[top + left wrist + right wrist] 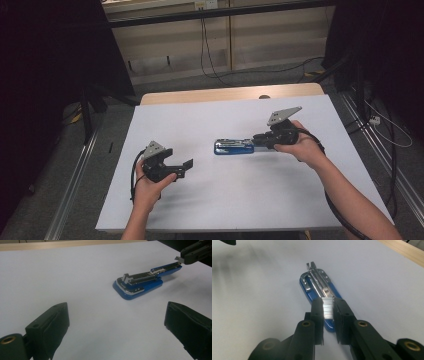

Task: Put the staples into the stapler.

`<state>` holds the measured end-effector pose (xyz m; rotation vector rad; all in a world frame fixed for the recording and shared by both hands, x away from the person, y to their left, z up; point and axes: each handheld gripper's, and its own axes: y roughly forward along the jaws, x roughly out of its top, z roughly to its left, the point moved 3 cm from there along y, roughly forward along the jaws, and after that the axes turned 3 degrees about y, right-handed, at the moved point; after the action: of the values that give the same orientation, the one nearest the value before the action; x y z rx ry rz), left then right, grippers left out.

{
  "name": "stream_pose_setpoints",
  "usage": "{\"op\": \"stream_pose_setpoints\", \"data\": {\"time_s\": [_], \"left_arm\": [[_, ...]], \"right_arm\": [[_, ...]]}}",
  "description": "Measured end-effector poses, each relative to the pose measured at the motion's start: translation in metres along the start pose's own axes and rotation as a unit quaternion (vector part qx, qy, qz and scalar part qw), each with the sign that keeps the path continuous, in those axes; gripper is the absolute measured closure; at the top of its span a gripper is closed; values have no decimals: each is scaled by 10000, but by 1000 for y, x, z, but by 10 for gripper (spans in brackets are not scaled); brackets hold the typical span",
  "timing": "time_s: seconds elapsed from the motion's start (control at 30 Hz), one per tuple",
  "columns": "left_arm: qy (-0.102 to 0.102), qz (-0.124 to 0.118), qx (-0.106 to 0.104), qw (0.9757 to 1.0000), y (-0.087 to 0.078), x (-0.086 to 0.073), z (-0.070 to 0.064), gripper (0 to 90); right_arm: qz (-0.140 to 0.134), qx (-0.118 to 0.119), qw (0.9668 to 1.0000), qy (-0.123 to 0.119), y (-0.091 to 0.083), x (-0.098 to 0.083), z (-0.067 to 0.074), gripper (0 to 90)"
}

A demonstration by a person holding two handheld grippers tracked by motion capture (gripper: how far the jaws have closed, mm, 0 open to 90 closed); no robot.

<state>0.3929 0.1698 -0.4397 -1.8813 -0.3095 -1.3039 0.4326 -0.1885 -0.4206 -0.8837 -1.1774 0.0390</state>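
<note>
my left gripper (186, 167) sits over the left half of the table (240, 200), nearer the front edge than the back, held in my left hand (149, 187). its jaws stand wide apart with nothing between them; in the left gripper view they frame bare white tabletop, and the stapler lies well beyond them.

the blue stapler (233, 146) lies flat near the middle of the table, a little right of centre, its long axis running left to right. it is open: the metal staple channel is exposed along the top of the blue body, seen in the left gripper view (140, 282) and in the right gripper view (319, 287).

my right gripper (260, 140) is in my right hand (302, 147) over the right half of the table, pointing left at the stapler's right end. in the right gripper view its jaws are drawn close together on a small strip of staples (327, 308), silver and ribbed, held just above the rear end of the stapler's channel. i cannot tell whether the strip touches the channel.

a bare wooden strip (225, 94) of the table runs along the back edge, past the white surface.
</note>
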Motion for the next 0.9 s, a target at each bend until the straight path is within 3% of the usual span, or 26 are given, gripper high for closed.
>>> {"op": "stream_pose_setpoints", "data": {"time_s": [0.9], "left_arm": [[-31, 30, 39, 10000, -1, -1, 2, 62]], "right_arm": [[53, 175, 9993, -329, 17, 24, -7, 789]]}}
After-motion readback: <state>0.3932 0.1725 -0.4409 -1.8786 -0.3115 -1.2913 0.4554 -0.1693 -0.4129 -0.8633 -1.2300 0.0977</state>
